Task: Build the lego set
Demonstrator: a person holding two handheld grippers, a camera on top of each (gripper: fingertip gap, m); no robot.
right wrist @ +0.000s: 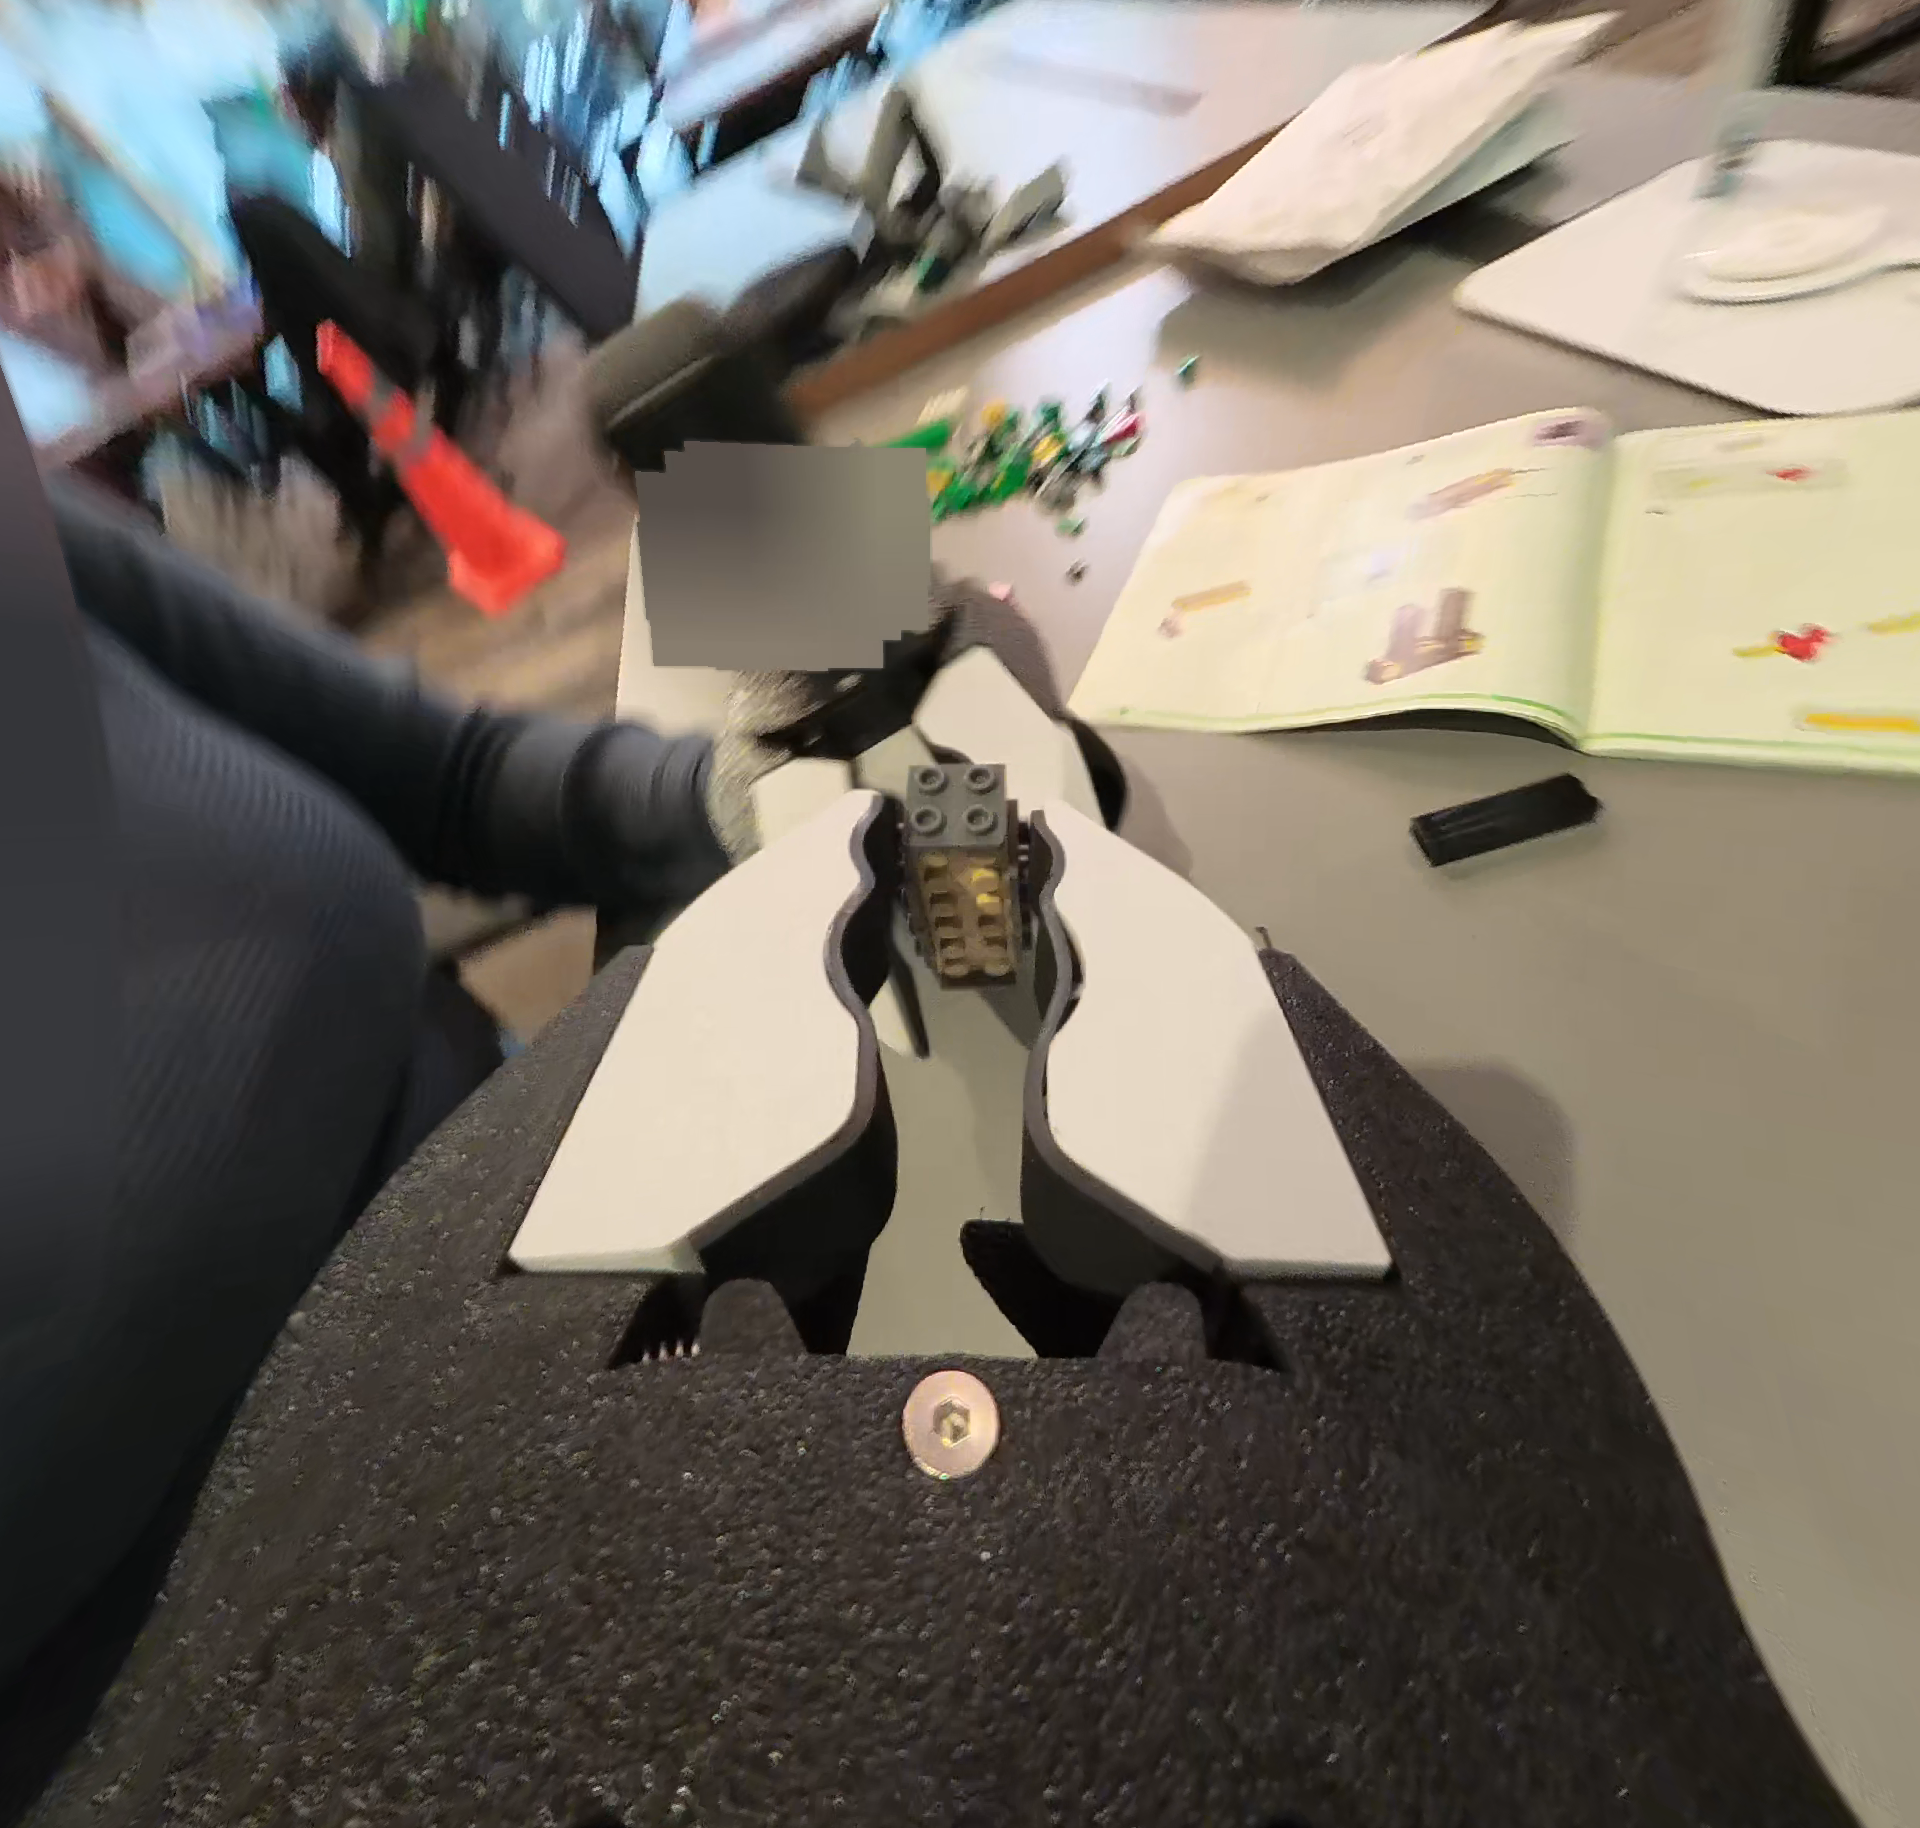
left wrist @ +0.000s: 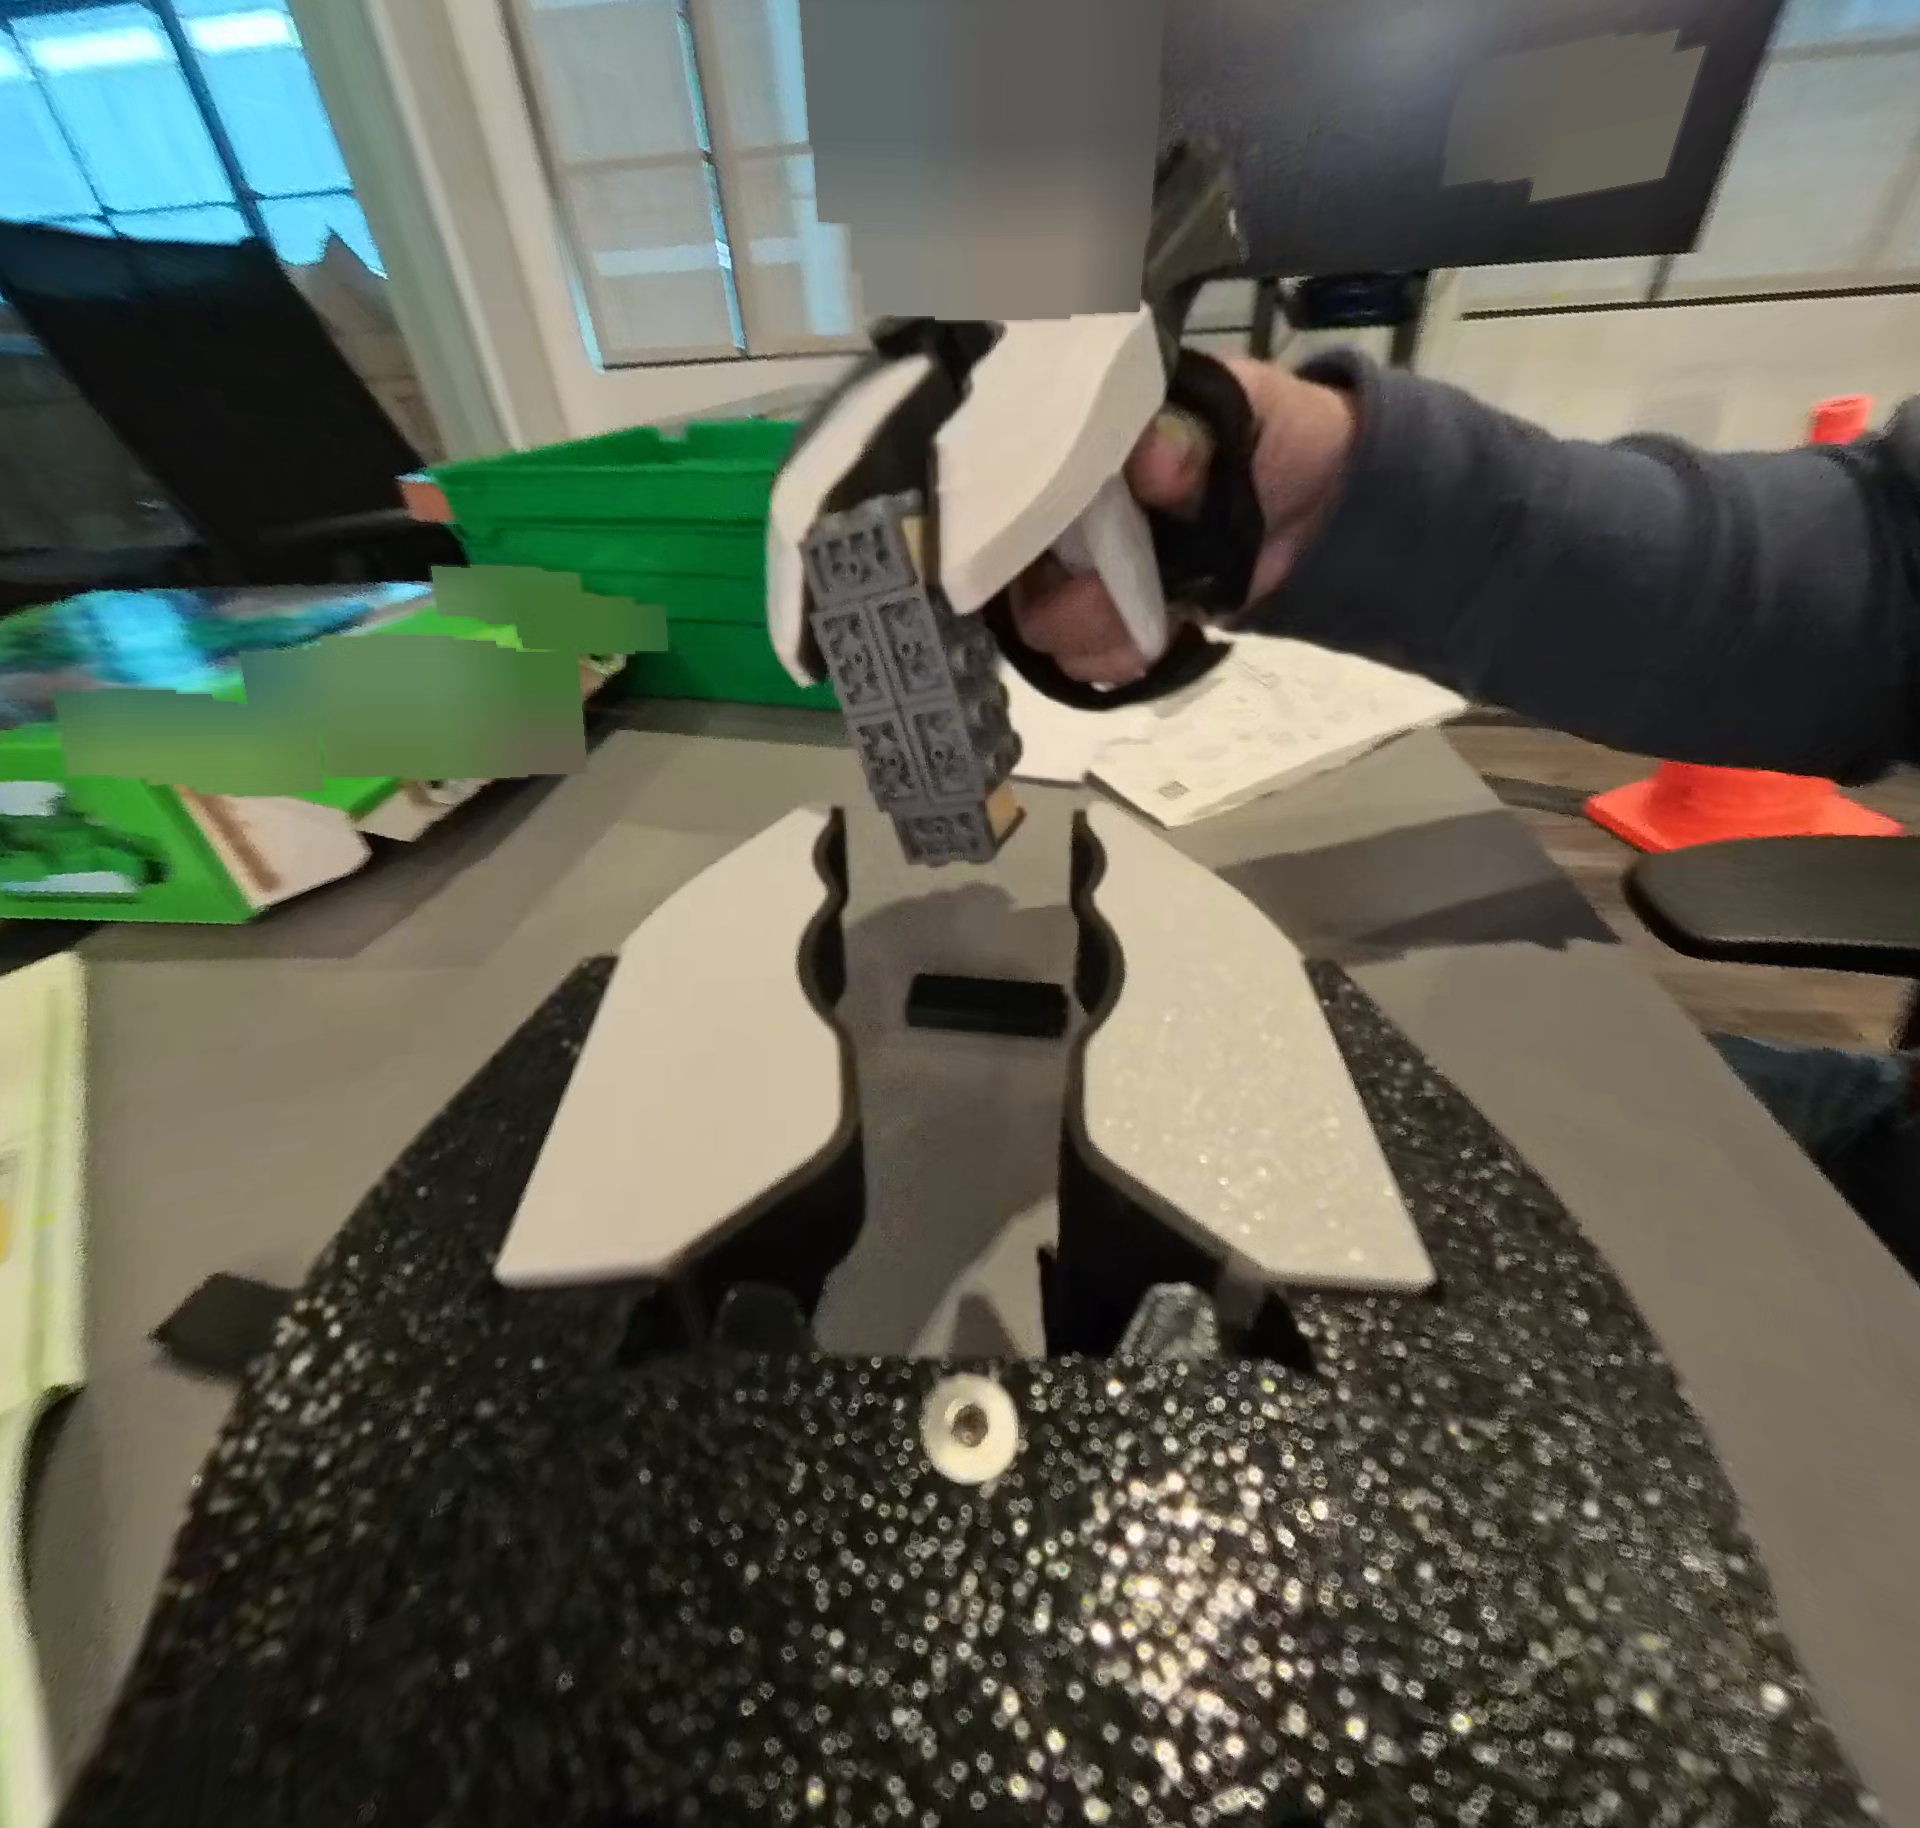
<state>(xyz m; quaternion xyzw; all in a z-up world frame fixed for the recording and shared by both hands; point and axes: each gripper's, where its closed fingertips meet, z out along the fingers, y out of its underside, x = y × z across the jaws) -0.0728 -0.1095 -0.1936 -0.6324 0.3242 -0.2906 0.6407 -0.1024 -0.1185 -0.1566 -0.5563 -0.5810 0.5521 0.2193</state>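
My right gripper (right wrist: 956,822) is shut on a grey-and-tan lego stack (right wrist: 961,885) and holds it in the air above the grey table (right wrist: 1455,1051). In the left wrist view the same gripper (left wrist: 883,625) hangs the grey stack (left wrist: 904,677) tilted downward just beyond my left gripper (left wrist: 954,828). My left gripper is open and empty, its tips on either side of the stack's lower end without touching it. A long black brick (left wrist: 987,1006) lies on the table under the left fingers; it also shows in the right wrist view (right wrist: 1503,817).
An open instruction booklet (right wrist: 1507,594) lies at the right. A pile of loose green and dark bricks (right wrist: 1029,448) lies beyond it. Green bins (left wrist: 644,531) and a lego box (left wrist: 156,739) stand at the back left. An orange cone (left wrist: 1725,791) stands on the floor. The left gripper's tips are roughly 4 cm from the right gripper's. It is some 12 cm from my left tips to the long black brick (left wrist: 987,1006).
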